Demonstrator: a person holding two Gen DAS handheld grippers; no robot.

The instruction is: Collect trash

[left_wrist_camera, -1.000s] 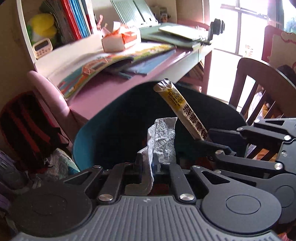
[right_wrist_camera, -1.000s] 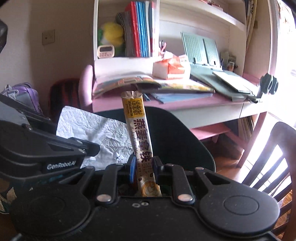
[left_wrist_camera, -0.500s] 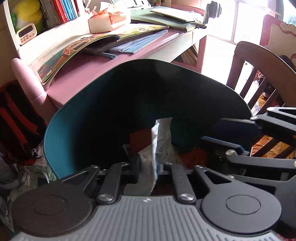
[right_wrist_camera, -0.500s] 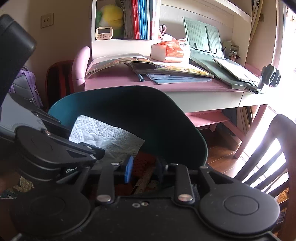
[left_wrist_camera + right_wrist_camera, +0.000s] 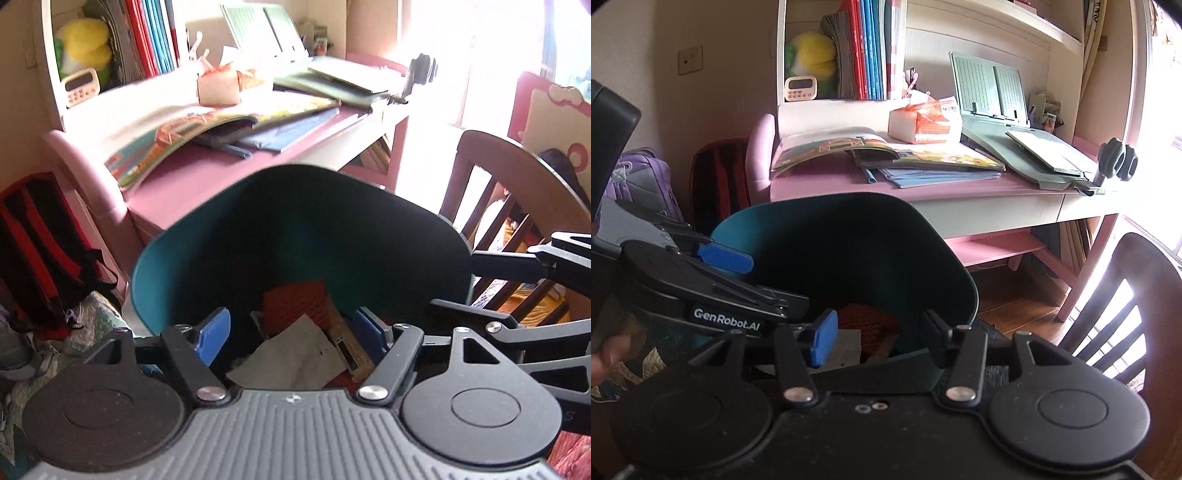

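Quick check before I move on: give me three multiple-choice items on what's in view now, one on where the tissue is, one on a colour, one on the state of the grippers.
1. Where is the crumpled white tissue?
A. On the pink desk
B. Inside the teal trash bin
C. Clamped in the left gripper

2. What colour are the left gripper's finger pads?
A. Blue
B. Red
C. Yellow

3. How do the jaws of the right gripper stand?
A. Shut on the yellow snack wrapper
B. Shut on nothing
C. Open, holding nothing

Answers:
1 B, the tissue lies among the trash at the bin's bottom.
2 A, both pads show blue in the left wrist view.
3 C, the fingers stand apart over the bin, and the wrapper lies inside beside the tissue.
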